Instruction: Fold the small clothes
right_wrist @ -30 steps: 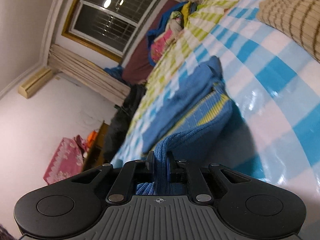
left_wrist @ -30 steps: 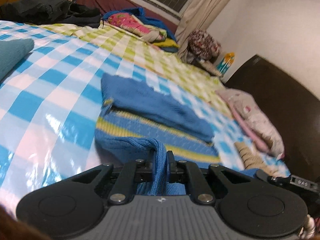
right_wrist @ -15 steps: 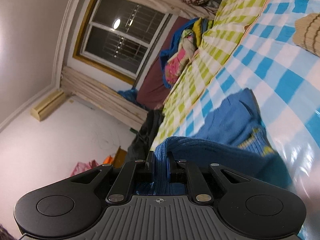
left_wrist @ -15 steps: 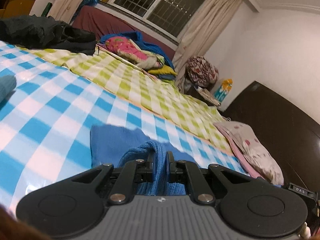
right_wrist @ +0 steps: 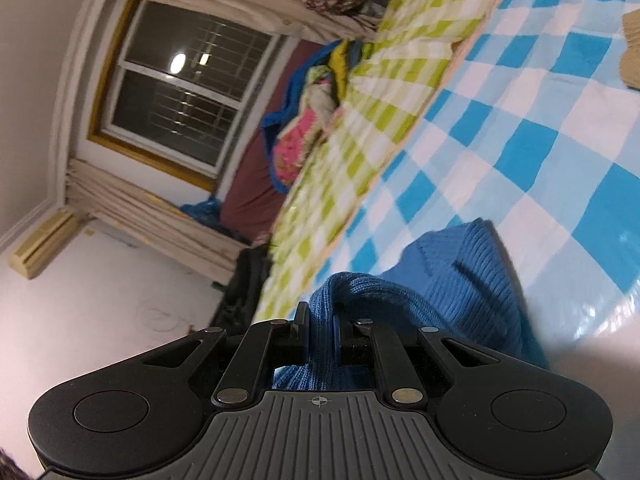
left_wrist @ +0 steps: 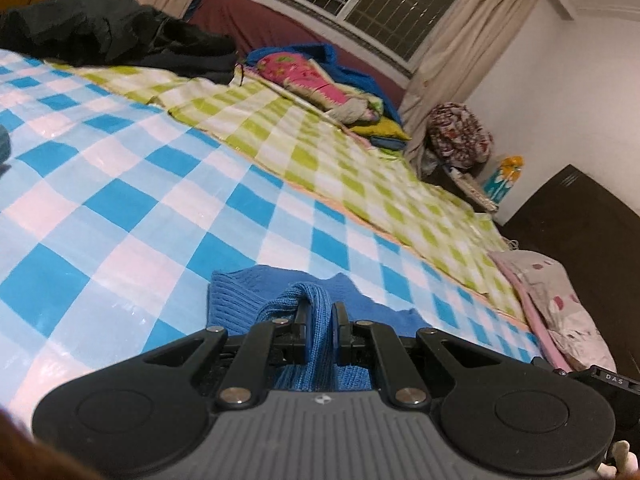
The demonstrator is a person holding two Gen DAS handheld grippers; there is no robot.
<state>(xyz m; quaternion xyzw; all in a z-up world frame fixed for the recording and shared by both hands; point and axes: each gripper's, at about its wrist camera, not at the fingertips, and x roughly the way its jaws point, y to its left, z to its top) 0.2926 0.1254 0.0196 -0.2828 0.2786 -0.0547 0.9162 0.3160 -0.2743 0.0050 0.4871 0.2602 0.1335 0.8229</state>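
A blue knitted garment lies on the blue-and-white checked sheet; only a small part of it shows beyond the fingers. My left gripper is shut on a bunched fold of its knit. In the right wrist view, which is rolled sideways, my right gripper is shut on another fold of the same blue garment, which drapes down to the right of the fingers. The yellow-striped part of the garment is hidden under both grippers.
A green-checked sheet covers the far half of the bed. Dark clothes and a pink and blue pile lie along the window side. A pale pink garment sits at the right by a dark headboard. A beige striped item lies further off.
Both grippers carried their folds forward over the garment toward its far edge. The yellow-striped body and most of the flat blue part have dropped out of sight beneath them.
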